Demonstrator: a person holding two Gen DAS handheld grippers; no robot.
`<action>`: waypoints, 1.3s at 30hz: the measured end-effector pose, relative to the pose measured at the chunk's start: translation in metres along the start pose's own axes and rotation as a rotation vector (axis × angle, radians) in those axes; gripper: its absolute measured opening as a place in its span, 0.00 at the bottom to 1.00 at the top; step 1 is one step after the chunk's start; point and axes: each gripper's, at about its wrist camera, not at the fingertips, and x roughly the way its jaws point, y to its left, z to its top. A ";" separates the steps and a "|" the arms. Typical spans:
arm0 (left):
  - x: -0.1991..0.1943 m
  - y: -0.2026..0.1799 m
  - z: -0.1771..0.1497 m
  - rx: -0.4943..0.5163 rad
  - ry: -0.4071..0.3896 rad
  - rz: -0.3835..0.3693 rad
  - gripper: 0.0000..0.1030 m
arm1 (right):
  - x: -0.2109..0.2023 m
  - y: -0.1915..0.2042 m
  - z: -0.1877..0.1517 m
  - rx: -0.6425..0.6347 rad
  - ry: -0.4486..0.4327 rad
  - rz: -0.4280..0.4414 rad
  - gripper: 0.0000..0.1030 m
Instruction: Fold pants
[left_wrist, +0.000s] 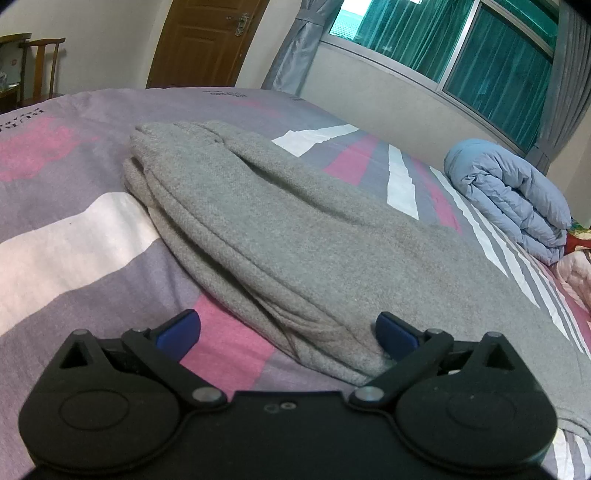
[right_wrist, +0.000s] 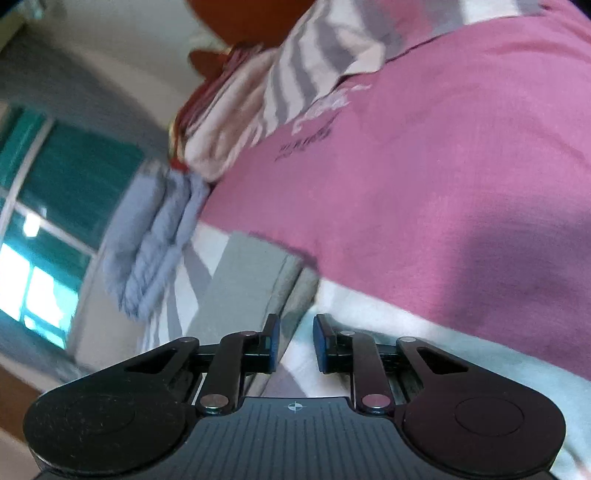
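The pants (left_wrist: 280, 236), grey and already lying in several stacked layers, fill the middle of the left wrist view on the bed (left_wrist: 74, 229), their long axis running from the lower right of the frame up toward the upper left, where a rounded end sits. The left gripper (left_wrist: 288, 332) hangs low over the near end with its jaws wide apart; the right-hand blue pad (left_wrist: 395, 334) touches or nearly touches the cloth's near edge, while the other pad sits over bare pink sheet, so the stacked edge lies between the jaws, somewhat toward the right-hand pad. The right gripper (right_wrist: 295, 341) has its jaws close together but with a narrow gap, holding nothing; in its tilted, blurred view only a grey strip of the pants shows at lower centre-left, just beyond the left-hand pad, with pink sheet filling most of the frame. A folded blue quilt (left_wrist: 509, 199) lies at the right of the left view, well apart from the pants (it should not interfere). Judging from this, the left gripper is the nearer and better placed: the cloth lies straight ahead of it, and a further fold would carry the near end along the long axis toward the far end.
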 end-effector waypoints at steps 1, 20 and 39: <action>0.000 0.000 0.000 0.000 0.000 0.000 0.93 | 0.004 0.003 0.000 -0.024 0.015 -0.011 0.21; -0.001 -0.001 0.000 -0.007 -0.001 -0.005 0.94 | 0.027 0.018 -0.002 -0.219 0.002 -0.020 0.02; -0.031 0.047 0.054 -0.099 -0.180 -0.029 0.67 | -0.047 0.067 -0.075 -0.353 -0.102 0.053 0.06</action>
